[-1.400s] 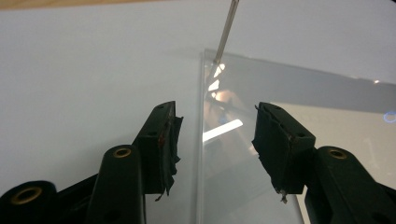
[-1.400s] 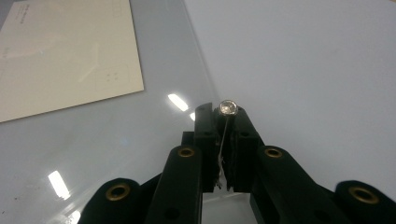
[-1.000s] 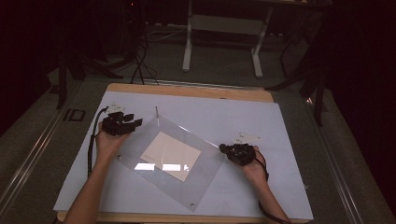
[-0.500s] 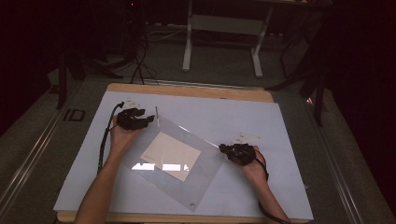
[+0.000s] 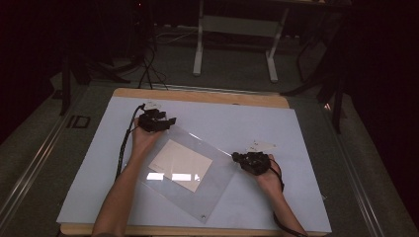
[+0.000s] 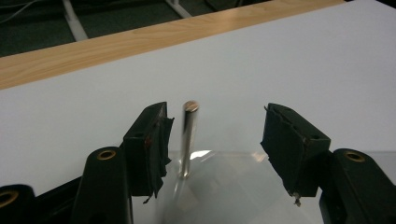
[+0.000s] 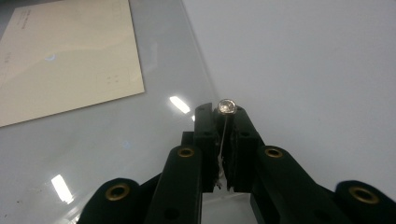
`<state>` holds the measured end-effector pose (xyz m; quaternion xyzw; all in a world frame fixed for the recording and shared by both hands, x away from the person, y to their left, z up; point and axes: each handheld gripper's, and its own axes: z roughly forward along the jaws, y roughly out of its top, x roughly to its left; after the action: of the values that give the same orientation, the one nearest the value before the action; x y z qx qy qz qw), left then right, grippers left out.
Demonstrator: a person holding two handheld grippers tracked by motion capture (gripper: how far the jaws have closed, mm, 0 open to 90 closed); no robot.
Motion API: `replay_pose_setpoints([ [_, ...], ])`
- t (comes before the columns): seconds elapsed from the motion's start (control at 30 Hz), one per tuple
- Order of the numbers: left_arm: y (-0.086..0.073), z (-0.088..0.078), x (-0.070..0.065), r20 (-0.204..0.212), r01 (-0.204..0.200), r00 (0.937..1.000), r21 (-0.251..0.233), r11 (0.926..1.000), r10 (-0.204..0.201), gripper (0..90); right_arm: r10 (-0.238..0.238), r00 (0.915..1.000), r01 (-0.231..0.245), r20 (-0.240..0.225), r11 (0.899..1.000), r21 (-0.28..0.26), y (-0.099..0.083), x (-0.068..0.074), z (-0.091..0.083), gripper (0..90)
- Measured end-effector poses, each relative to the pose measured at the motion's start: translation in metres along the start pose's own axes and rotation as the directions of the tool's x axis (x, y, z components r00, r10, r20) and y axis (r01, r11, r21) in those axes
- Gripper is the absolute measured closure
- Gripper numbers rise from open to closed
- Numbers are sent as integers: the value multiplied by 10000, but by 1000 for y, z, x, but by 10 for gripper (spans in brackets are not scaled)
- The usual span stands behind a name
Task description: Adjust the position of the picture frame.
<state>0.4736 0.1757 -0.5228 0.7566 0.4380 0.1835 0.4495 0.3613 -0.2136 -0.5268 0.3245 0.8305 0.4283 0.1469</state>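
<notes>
High view: a clear, square acrylic sheet (image 5: 190, 170) lies flat and turned diamond-wise on the white table covering (image 5: 237, 123), with a cream paper sheet (image 5: 180, 164) under or inside it. The left gripper (image 5: 168, 122) sits at the sheet's 11 o'clock corner. The right gripper (image 5: 237, 158) sits at its 3 o'clock corner. A small fastener (image 5: 202, 216) marks the 6 o'clock corner.

Left gripper view: the black jaws stand wide apart, having just been opening. A slim upright metal pin (image 6: 188, 137) rises from the clear corner between them. It stands just beside the left-hand pad (image 6: 156, 149), well apart from the right-hand one; contact cannot be told. The light wooden table edge (image 6: 116, 44) runs across at 12 o'clock.

Right gripper view: the jaws are closed together, clamped on a second metal pin with a round shiny head (image 7: 226, 106) at the sheet's corner. The cream paper lies at 10 o'clock.
</notes>
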Motion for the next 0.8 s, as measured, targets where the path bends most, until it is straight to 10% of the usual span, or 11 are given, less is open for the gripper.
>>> replay_pose_setpoints([
  [0.4,-2,14,4,-180,400,9991,291,9988,-395,518,353,9994,-353,-45,9994,-40,0,-1,0,842],
  [0.8,-2,13,9,-818,496,9957,593,9970,-446,822,947,9954,-944,157,9954,-178,-2,2,0,837],
])
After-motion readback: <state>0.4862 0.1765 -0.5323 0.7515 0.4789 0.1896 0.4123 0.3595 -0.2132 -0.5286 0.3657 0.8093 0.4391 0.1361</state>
